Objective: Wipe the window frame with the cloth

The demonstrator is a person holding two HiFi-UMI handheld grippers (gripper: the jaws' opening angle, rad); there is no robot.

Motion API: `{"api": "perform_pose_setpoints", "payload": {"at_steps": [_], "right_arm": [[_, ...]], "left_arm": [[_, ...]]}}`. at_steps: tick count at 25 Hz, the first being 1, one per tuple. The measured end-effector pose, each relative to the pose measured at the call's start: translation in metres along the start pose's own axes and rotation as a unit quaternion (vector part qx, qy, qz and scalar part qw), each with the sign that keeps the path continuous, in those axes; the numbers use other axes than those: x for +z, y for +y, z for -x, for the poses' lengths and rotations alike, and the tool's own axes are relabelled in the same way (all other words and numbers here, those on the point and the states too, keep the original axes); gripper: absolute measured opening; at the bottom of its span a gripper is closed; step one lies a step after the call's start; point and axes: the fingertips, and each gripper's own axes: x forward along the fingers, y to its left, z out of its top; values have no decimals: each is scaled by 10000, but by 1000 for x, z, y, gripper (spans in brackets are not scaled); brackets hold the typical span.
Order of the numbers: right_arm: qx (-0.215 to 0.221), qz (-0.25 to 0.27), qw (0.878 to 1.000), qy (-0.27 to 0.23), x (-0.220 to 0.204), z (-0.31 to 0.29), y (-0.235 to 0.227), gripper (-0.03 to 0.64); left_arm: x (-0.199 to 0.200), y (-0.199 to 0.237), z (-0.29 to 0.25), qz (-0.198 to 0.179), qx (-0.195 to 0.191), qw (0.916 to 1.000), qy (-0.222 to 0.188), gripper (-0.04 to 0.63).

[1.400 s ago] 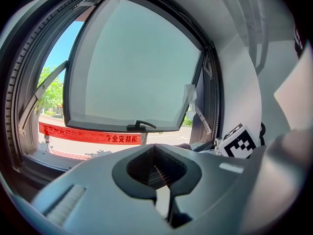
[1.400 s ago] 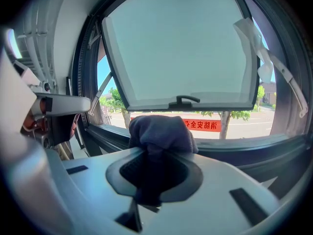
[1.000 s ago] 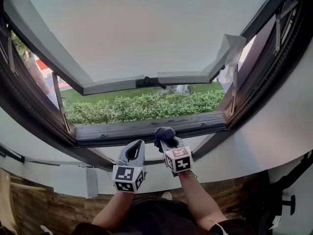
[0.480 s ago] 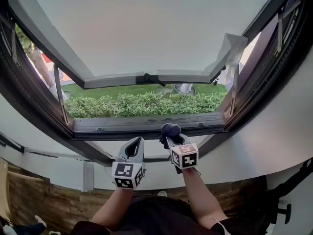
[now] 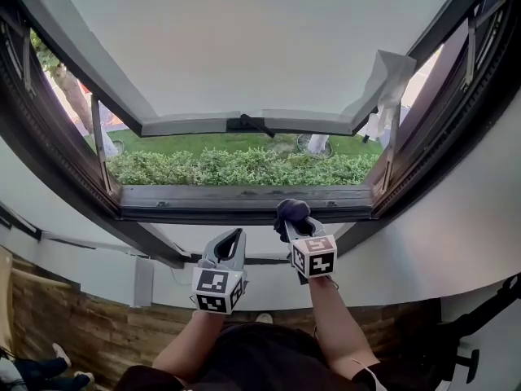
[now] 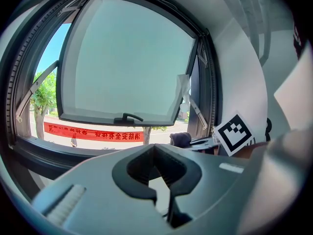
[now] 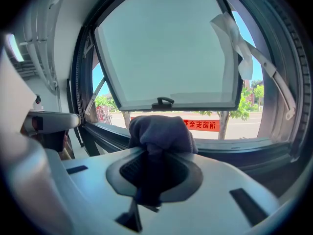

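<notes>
A dark grey cloth (image 5: 291,213) is bunched in my right gripper (image 5: 295,222), which is shut on it just below the bottom rail of the dark window frame (image 5: 244,200). In the right gripper view the cloth (image 7: 159,133) bulges above the jaws in front of the sill (image 7: 234,148). My left gripper (image 5: 231,241) hangs to the left, lower than the right one, jaws shut with nothing between them. The sash (image 5: 244,47) is pushed outward, its handle (image 5: 248,123) at the bottom edge.
A white rag or film (image 5: 383,88) hangs from the sash's right corner. Stay arms (image 5: 98,149) link sash and frame on both sides. A green hedge (image 5: 244,168) lies outside. White wall (image 5: 456,218) surrounds the opening; wooden floor (image 5: 89,332) lies below.
The right gripper with the cloth has shifted to the right along the bottom rail. The left gripper moved slightly right and down. The view tilted a little.
</notes>
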Motion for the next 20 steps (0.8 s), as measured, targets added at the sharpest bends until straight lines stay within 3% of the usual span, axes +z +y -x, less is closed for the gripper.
{"api": "perform_pose_setpoints", "payload": {"at_steps": [12, 20], "right_arm": [[-982, 447, 9942, 51, -5, 20, -44, 61], [-1153, 470, 9922, 87, -9, 30, -65, 63]], "left_arm": [[-7, -15, -7, -52, -60, 9999, 115, 6], [-11, -21, -14, -38, -123, 9998, 168, 5]]}}
